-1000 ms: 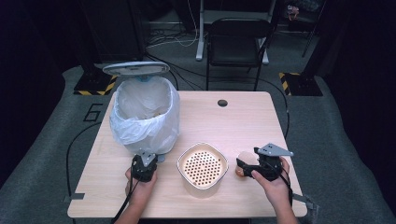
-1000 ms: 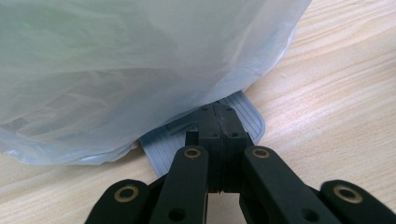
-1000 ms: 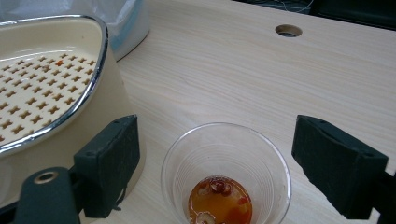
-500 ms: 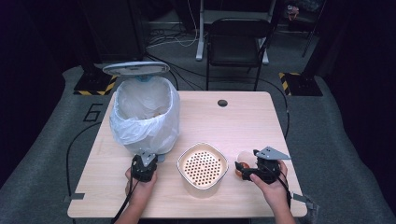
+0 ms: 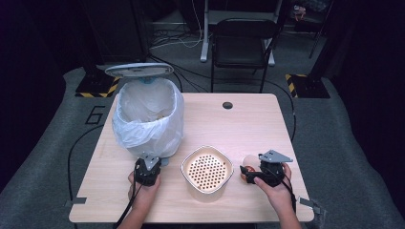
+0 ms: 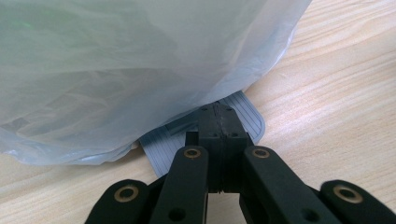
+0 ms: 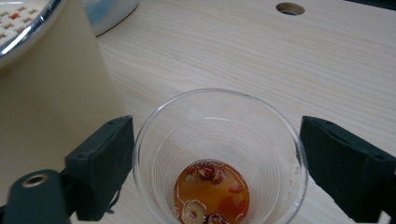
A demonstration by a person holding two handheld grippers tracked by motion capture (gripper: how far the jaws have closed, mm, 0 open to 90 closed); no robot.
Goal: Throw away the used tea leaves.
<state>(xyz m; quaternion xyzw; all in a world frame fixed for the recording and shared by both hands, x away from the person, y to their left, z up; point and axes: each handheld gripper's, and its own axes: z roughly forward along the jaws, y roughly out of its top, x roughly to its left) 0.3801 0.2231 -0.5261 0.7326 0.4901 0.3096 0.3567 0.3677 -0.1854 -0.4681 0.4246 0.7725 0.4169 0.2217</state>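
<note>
Change since a second earlier: right gripper (image 5: 249, 173) had drifted a little lower and closer to the cup (image 5: 248, 162); the left gripper (image 5: 149, 166) had stayed put, as had the strainer bowl (image 5: 207, 168).

High view, landmark: the strainer bowl, cream with a perforated insert, sat near the front edge of the wooden table (image 5: 248, 124).

High view, left gripper: it was held in the person's left hand (image 5: 143, 188), just left of the strainer bowl, its nose at the foot of the bin (image 5: 148, 117).

High view, bin: it stood behind and to the left of the strainer bowl, lined with a pale plastic bag, its lid (image 5: 139, 70) tipped up at the back.

High view, right gripper: it was held in the right hand (image 5: 279, 191), just right of the strainer bowl, pointing toward the bowl, with the cup at its jaws.

Left gripper view, jaws: they were pressed together with nothing between them, tips over the grey ribbed pedal (image 6: 205, 126) that poked out from under the bag (image 6: 130, 65). I could not tell whether they touched the pedal.

Right gripper view, jaws: they stood wide apart, one on each side of the clear plastic cup (image 7: 219, 154), and neither pad touched it.

Right gripper view, cup: it stood upright on the table just beside the strainer bowl's wall (image 7: 51, 98), holding a little amber liquid with reddish pieces and pale slices (image 7: 210, 193) at the bottom.

Right gripper view, beyond: a round hole (image 7: 289, 8) lay in the tabletop well past the cup.
</note>
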